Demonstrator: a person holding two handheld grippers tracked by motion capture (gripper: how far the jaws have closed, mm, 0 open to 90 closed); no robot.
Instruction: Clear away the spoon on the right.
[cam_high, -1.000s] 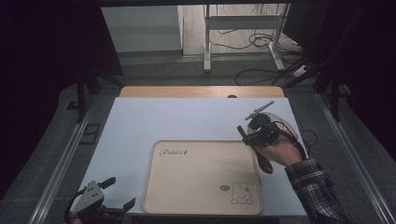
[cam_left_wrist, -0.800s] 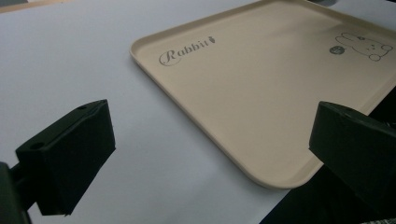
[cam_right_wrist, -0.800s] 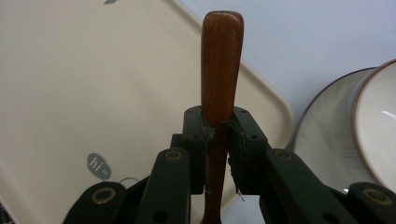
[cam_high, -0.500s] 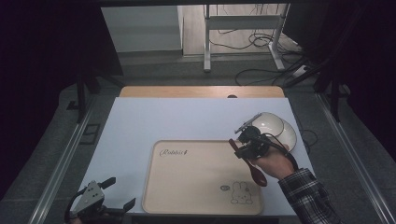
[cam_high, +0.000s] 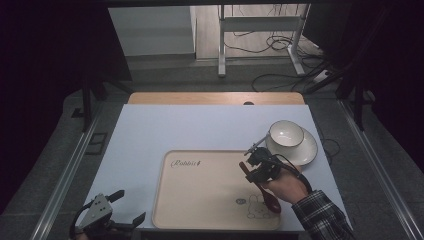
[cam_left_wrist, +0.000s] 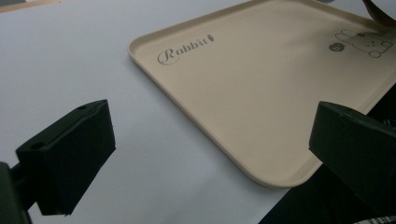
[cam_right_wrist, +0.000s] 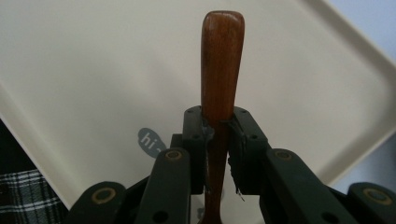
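I have the right gripper (cam_right_wrist: 217, 135) clamped on the wooden spoon (cam_right_wrist: 222, 60) over the tray (cam_high: 200, 200), left gripper (cam_high: 107, 217) jaws wide apart, holding nothing, at the table (cam_high: 200, 127) edge.

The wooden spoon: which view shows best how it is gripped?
The right gripper view: the wooden spoon handle sits clamped between the right gripper pads. The high view shows its whole length over the tray; the left gripper view catches a brown sliver at the top right corner.
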